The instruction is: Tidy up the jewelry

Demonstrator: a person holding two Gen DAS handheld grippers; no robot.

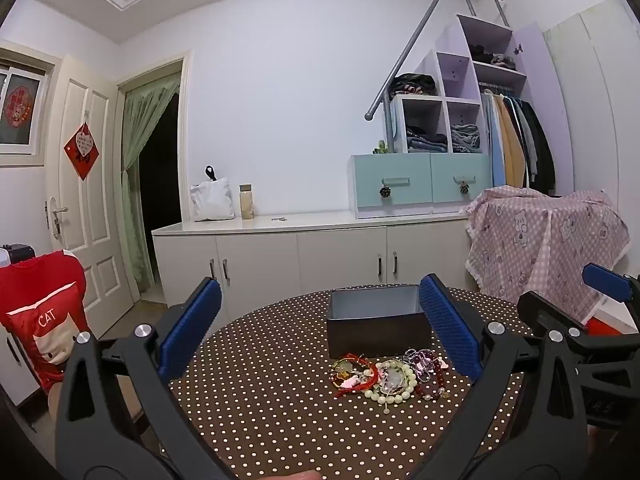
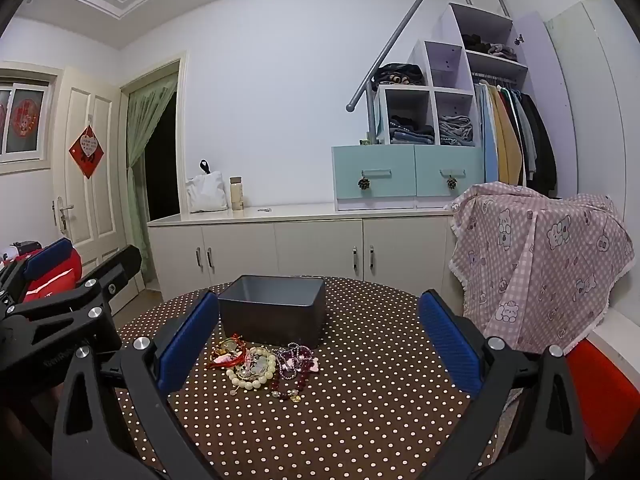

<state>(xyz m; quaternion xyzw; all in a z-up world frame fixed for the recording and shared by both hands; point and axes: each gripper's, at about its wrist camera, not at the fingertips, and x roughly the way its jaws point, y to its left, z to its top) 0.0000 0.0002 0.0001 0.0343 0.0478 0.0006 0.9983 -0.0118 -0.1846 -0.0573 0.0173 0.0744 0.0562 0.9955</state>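
Observation:
A heap of jewelry [image 1: 386, 376] lies on the round table with the dotted brown cloth [image 1: 260, 400]: pale green bead bracelets, red cords, purple and dark red beads. Just behind it stands an open dark box [image 1: 378, 320], which looks empty. My left gripper [image 1: 320, 328] is open, held above the table's near side, with the heap ahead and to the right. In the right wrist view the jewelry heap [image 2: 262, 366] and the box [image 2: 274, 308] lie ahead and left of my open right gripper [image 2: 320, 332]. Nothing is between either pair of fingers.
A chair draped in pink checked cloth [image 2: 540, 264] stands at the table's right. A chair with a red cover [image 1: 44, 328] is at the left. White cabinets [image 1: 304, 252] line the far wall. Each gripper shows at the other view's edge.

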